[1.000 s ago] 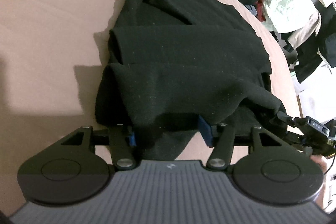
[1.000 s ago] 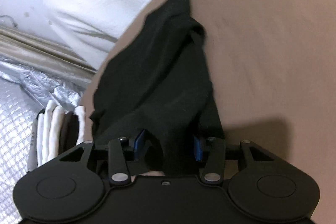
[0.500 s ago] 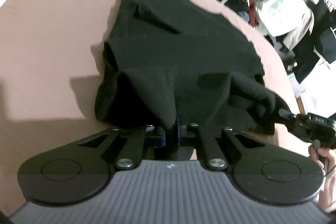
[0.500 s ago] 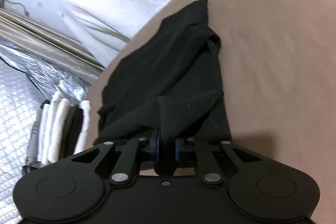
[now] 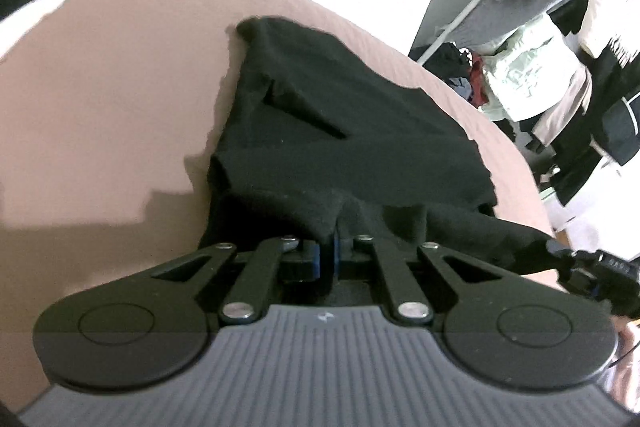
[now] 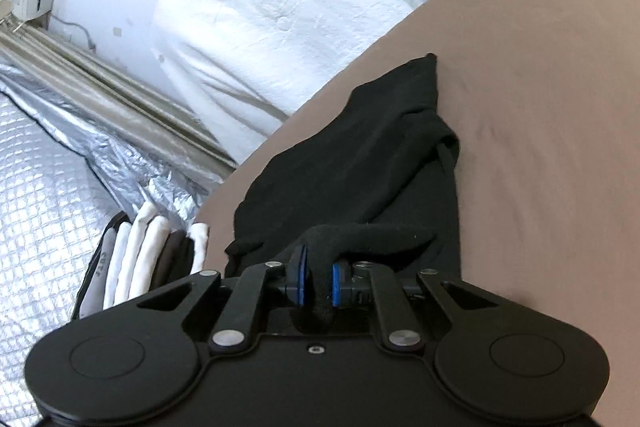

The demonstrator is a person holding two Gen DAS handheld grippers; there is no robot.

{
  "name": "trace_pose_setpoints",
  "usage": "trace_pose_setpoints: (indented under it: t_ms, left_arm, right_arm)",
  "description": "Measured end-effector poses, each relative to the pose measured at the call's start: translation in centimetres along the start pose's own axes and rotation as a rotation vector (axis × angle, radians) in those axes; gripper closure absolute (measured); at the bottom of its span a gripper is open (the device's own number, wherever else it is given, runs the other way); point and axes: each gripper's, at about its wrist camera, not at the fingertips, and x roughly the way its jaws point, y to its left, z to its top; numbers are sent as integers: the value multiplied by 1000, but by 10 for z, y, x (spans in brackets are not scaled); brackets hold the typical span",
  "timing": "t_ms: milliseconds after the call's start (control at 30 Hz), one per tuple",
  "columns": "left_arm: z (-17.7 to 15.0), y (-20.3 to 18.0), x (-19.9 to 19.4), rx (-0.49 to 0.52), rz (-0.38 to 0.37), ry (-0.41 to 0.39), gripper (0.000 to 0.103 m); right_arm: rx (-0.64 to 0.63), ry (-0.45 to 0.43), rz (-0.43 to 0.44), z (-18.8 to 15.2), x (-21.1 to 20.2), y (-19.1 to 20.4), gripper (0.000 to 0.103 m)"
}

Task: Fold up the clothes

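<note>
A black garment (image 5: 344, 131) lies folded on a brown sheet (image 5: 120, 99). My left gripper (image 5: 330, 251) is shut on the garment's near edge, which bunches up between the blue pads. In the right wrist view the same black garment (image 6: 380, 155) stretches away from me, and my right gripper (image 6: 316, 277) is shut on a thick roll of its near edge. Both pinched edges are raised a little off the sheet. The other gripper (image 5: 592, 267) shows at the right edge of the left wrist view, holding the cloth's far end.
A clothes rack (image 5: 552, 39) heaped with garments stands to the right of the bed. A white pillow (image 6: 272, 11) lies beyond the brown sheet (image 6: 540, 107). Folded white and dark clothes (image 6: 144, 259) stand in a bag beside silver quilted foil (image 6: 44, 163).
Both grippers went from open around the garment's near edge to shut on it, then rose, lifting that edge off the sheet. The views tilted upward, showing more of the room.
</note>
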Motion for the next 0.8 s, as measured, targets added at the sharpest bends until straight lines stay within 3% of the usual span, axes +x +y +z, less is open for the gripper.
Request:
trace_pose_setpoints:
  t_ms: [100, 133, 300, 367, 467, 633, 700, 767, 800]
  left_arm:
    - [4, -21, -9, 178, 97, -89, 99]
    - [4, -23, -10, 194, 104, -97, 99]
    - [9, -22, -6, 144, 81, -102, 99]
    - [11, -27, -6, 183, 105, -128, 99]
    - [28, -34, -3, 197, 83, -128, 99]
    - [98, -38, 25, 111, 44, -68, 99]
    - [135, -50, 48, 161, 43, -56, 98]
    - [156, -62, 74, 263, 124, -94, 95]
    - [154, -56, 85, 253, 175, -98, 81]
  right_arm:
    - [-22, -28, 17, 5, -2, 4, 88]
    - [-34, -40, 25, 5, -4, 7, 88]
    - [-51, -68, 37, 4, -7, 8, 88]
    - [-51, -75, 36, 6, -7, 6, 88]
    - [-91, -93, 35, 17, -4, 14, 88]
    - [-230, -77, -45, 72, 27, 43, 88]
    - [-265, -69, -80, 101, 45, 53, 88]
    - [-265, -56, -144, 131, 73, 56, 88]
    - [-277, -47, -181, 144, 89, 54, 86]
